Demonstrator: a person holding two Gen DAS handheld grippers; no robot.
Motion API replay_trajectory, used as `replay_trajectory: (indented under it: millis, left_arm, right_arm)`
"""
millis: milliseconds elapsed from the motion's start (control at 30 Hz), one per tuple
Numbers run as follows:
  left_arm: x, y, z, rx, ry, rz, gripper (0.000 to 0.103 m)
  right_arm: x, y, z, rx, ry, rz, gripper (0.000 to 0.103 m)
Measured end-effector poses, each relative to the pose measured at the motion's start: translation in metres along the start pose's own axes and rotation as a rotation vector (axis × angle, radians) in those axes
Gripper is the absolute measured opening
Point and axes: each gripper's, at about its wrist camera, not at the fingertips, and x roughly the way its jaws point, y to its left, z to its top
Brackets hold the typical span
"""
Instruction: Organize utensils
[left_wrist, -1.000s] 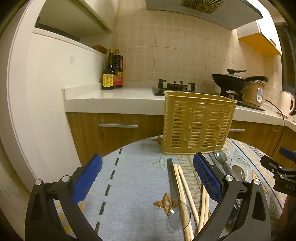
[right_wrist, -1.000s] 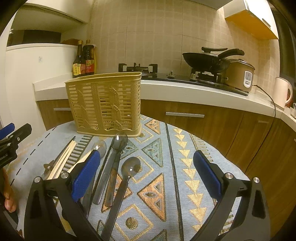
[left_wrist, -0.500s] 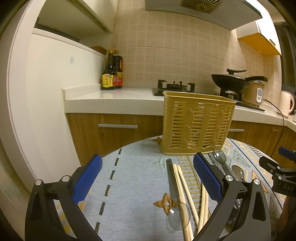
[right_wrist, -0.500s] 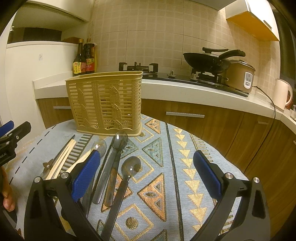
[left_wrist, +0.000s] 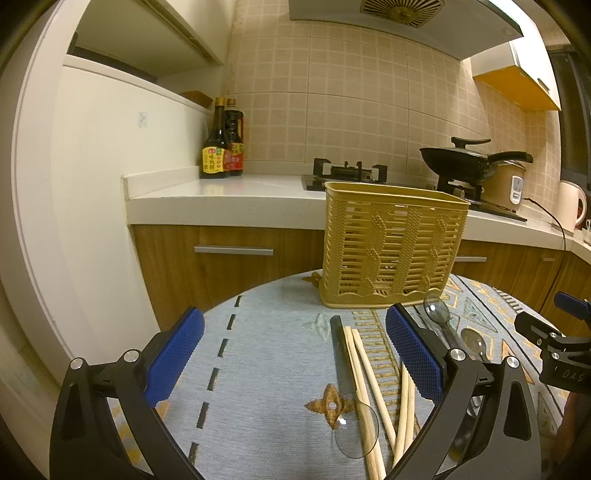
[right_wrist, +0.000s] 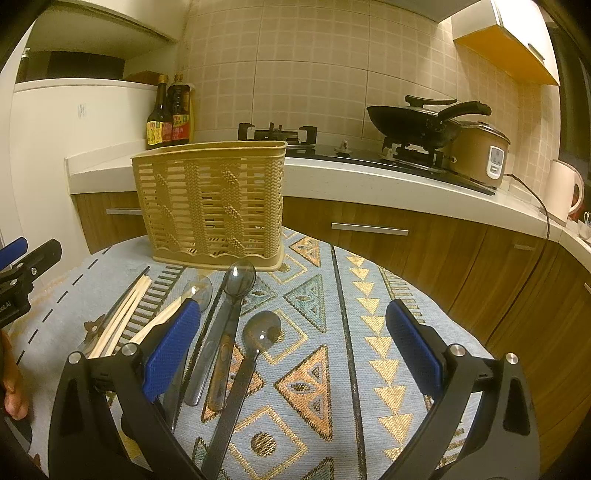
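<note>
utensils lie at lower centre on the patterned surface (right_wrist: 332, 295): wooden chopsticks (right_wrist: 122, 321) left, smoky plastic spoons (right_wrist: 236, 291) right, before the tan slotted basket (right_wrist: 210, 203). left hand-held gripper (left_wrist: 295, 360) and right hand-held gripper (right_wrist: 293, 349) hover above, jaws apart, holding nothing.

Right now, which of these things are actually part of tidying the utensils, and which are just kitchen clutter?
Part of the job:
- wooden chopsticks
- smoky plastic spoons
- tan slotted basket
- left hand-held gripper and right hand-held gripper, both open

Just lying about:
- sauce bottles
- black wok
- rice cooker
- kettle
</note>
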Motion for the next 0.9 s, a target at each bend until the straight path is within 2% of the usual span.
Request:
replay_trajectory:
  millis: [333, 633, 700, 767, 867, 900]
  left_arm:
    - [0.0, -0.003, 0.0, 0.001, 0.0, -0.004, 0.096]
    - [0.002, -0.003, 0.0, -0.014, 0.011, -0.047, 0.095]
    - [0.008, 0.008, 0.001, -0.058, 0.06, -0.078, 0.09]
    - [0.022, 0.021, 0.0, -0.117, 0.15, -0.143, 0.084]
    - [0.045, 0.038, 0.0, -0.172, 0.31, -0.236, 0.069]
    - [0.051, 0.039, 0.0, -0.169, 0.348, -0.26, 0.065]
  right_arm:
    - [-0.001, 0.003, 0.001, -0.019, 0.001, -0.01, 0.096]
    - [-0.001, 0.003, 0.001, -0.023, 0.001, -0.014, 0.095]
    - [-0.002, 0.003, 0.0, -0.025, 0.0, -0.015, 0.094]
    - [-0.001, 0.003, 0.001, -0.028, 0.003, -0.015, 0.091]
    - [0.003, 0.001, 0.001, -0.025, 0.029, -0.018, 0.081]
    - [0.006, 0.0, 0.002, -0.025, 0.049, -0.023, 0.075]
